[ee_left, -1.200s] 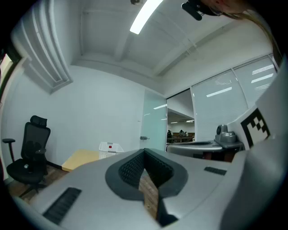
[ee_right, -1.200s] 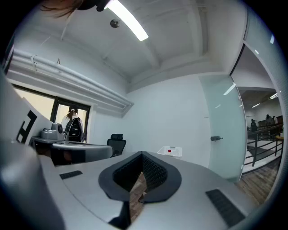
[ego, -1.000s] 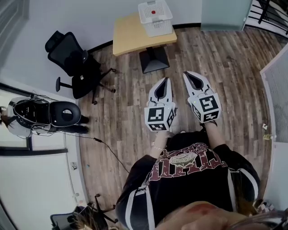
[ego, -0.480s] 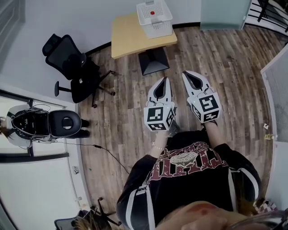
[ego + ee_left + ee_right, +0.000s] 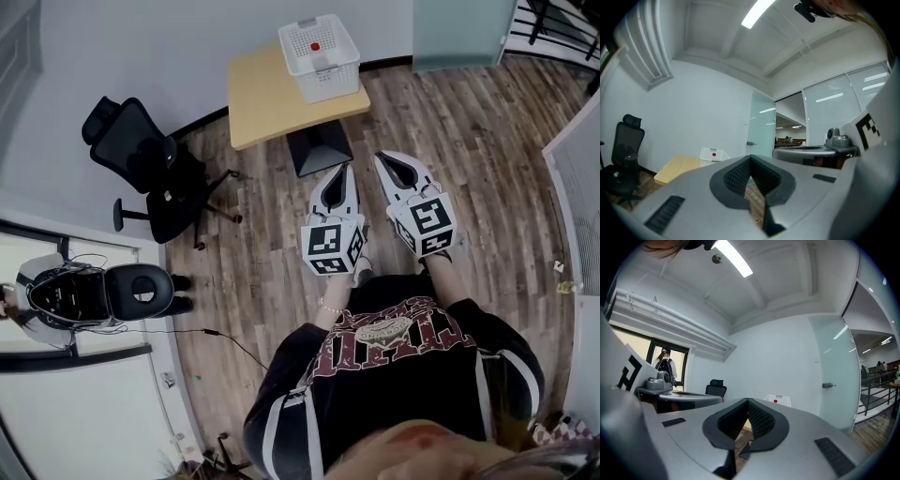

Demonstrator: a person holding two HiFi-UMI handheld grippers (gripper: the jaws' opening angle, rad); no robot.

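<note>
I see my black shirt (image 5: 309, 394) with a maroon printed front and white sleeve stripes, and a thin bracelet (image 5: 329, 308) behind the left gripper (image 5: 345, 171). It and the right gripper (image 5: 381, 157) are pale grey shells with black ribbed pads (image 5: 738, 176) and black-and-white marker cubes (image 5: 331, 247).

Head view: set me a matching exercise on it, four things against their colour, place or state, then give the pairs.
Things:
1. basket
2. table
3. chair
4. left gripper

Descriptions:
A. light wood top
B. shut, nothing in it
C. white, on the table
D. black, left of the table

Pairs: 1-C, 2-A, 3-D, 4-B
</note>
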